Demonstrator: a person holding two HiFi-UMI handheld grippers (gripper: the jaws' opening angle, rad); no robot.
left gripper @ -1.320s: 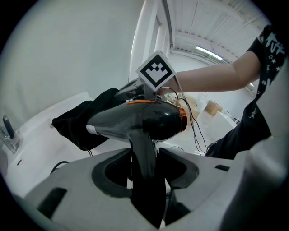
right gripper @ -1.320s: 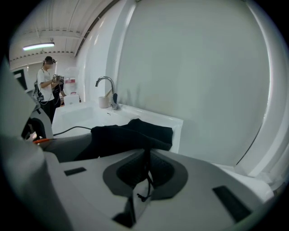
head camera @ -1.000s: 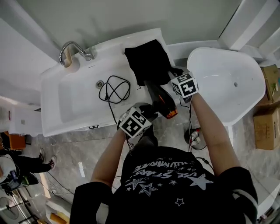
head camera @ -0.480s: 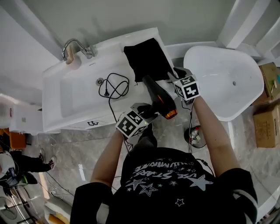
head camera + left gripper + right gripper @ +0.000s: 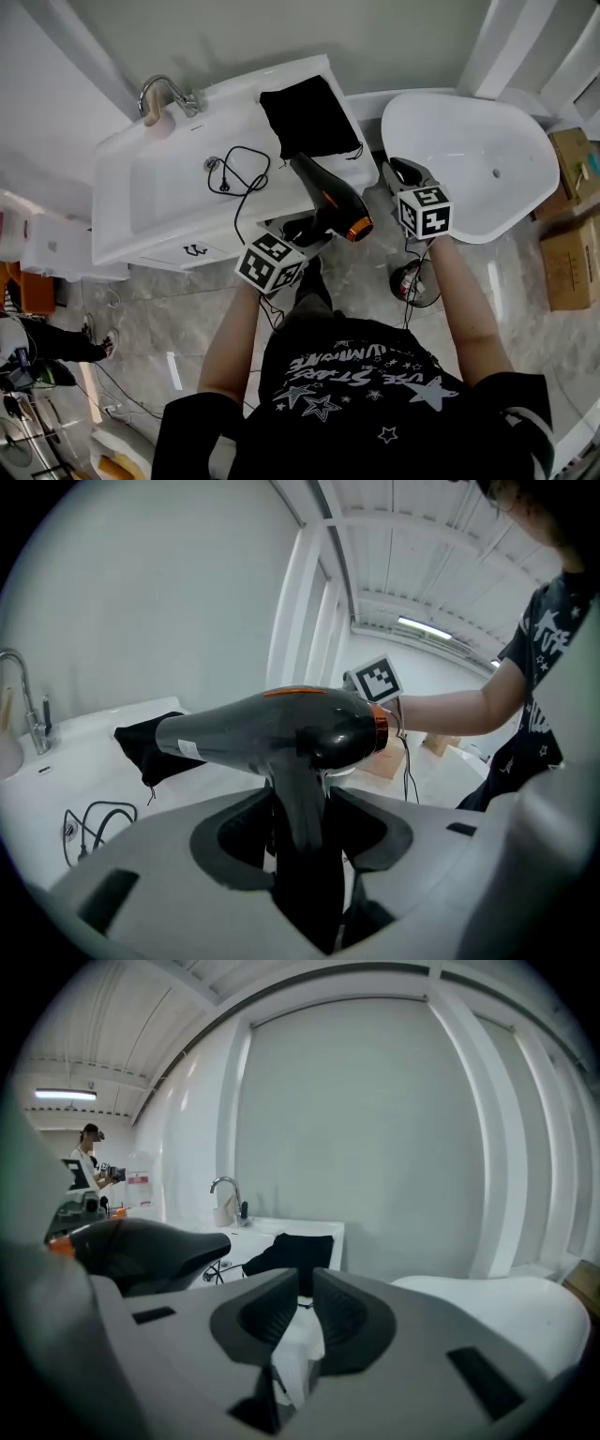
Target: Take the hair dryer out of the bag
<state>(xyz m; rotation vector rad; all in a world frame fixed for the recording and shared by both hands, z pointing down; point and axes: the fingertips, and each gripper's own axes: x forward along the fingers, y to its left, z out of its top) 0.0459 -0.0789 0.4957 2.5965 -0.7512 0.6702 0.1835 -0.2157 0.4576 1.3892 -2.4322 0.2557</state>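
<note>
The black hair dryer [image 5: 328,195] with an orange ring is out in the air, in front of the sink's edge. My left gripper [image 5: 305,227] is shut on its handle [image 5: 302,822], and the barrel [image 5: 234,731] lies across above the jaws. The black bag [image 5: 305,114] lies flat on the sink counter, also visible as the bag [image 5: 295,1251]. The dryer's cord [image 5: 239,171] is coiled in the basin. My right gripper [image 5: 395,172] is off to the right, clear of the bag. Its jaws have just been closing and stand a narrow gap apart [image 5: 305,1283] with nothing between them.
A white sink unit [image 5: 141,202] with a chrome faucet [image 5: 161,94] stands on the left and a white bathtub [image 5: 469,155] on the right. Cardboard boxes [image 5: 572,272] sit at far right. Cables lie on the marble floor [image 5: 412,281]. A bystander [image 5: 91,1152] stands far off.
The left gripper has drawn the hair dryer back, up and clear of the bag. The right gripper has come away from the bag's mouth and moved right toward the tub.
</note>
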